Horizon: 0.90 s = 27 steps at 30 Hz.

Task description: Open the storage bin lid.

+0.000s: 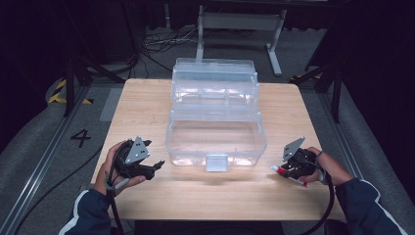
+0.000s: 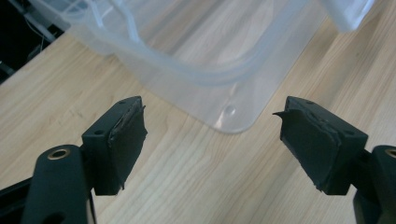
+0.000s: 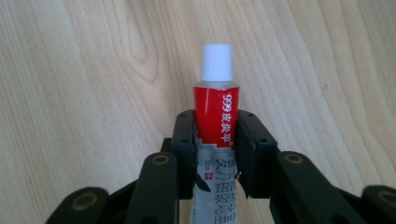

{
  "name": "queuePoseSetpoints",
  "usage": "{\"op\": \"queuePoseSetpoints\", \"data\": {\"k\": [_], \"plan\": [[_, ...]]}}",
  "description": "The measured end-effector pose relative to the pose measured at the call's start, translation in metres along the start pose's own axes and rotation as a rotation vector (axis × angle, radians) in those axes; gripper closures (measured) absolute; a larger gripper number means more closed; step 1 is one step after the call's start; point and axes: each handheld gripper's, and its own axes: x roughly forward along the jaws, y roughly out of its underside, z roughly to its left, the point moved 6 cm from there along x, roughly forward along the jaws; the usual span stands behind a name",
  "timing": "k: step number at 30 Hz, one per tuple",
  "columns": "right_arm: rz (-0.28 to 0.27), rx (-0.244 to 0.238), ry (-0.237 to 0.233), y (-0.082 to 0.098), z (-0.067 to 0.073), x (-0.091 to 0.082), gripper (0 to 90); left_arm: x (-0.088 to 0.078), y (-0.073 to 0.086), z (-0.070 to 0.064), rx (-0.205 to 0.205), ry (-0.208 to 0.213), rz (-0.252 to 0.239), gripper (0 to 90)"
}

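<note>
Two grippers: right gripper (image 3: 215, 140) clamps the tube (image 3: 215, 109), cap pointing left toward the box (image 1: 215, 142); left gripper (image 2: 212, 140) is open, empty.

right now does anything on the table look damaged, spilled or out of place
Nothing is spilled or askew. The clear plastic organizer box stands open and square on the wooden table. The red and white ointment tube sits straight in the right claw, cap on. One small oddity: the left claw pads look frayed at the edges.
</note>
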Motion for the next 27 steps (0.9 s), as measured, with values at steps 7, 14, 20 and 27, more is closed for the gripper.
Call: {"op": "queuePoseSetpoints", "data": {"k": [7,14,20,27], "plan": [[-0.042,0.014,0.020,-0.003,-0.004,-0.013,70.8,0.024,0.045,0.003,0.002,0.008,0.148,24.9],[-0.063,0.013,0.037,-0.006,-0.008,-0.023,70.8,0.035,0.072,0.002,-0.054,0.064,0.194,24.4],[-0.087,0.009,0.045,-0.009,-0.010,-0.029,70.9,0.036,0.082,0.005,-0.138,0.104,0.145,23.2],[-0.136,0.020,0.057,-0.010,-0.012,-0.032,71.1,0.037,0.088,0.008,-0.219,0.135,0.100,20.4]]}}
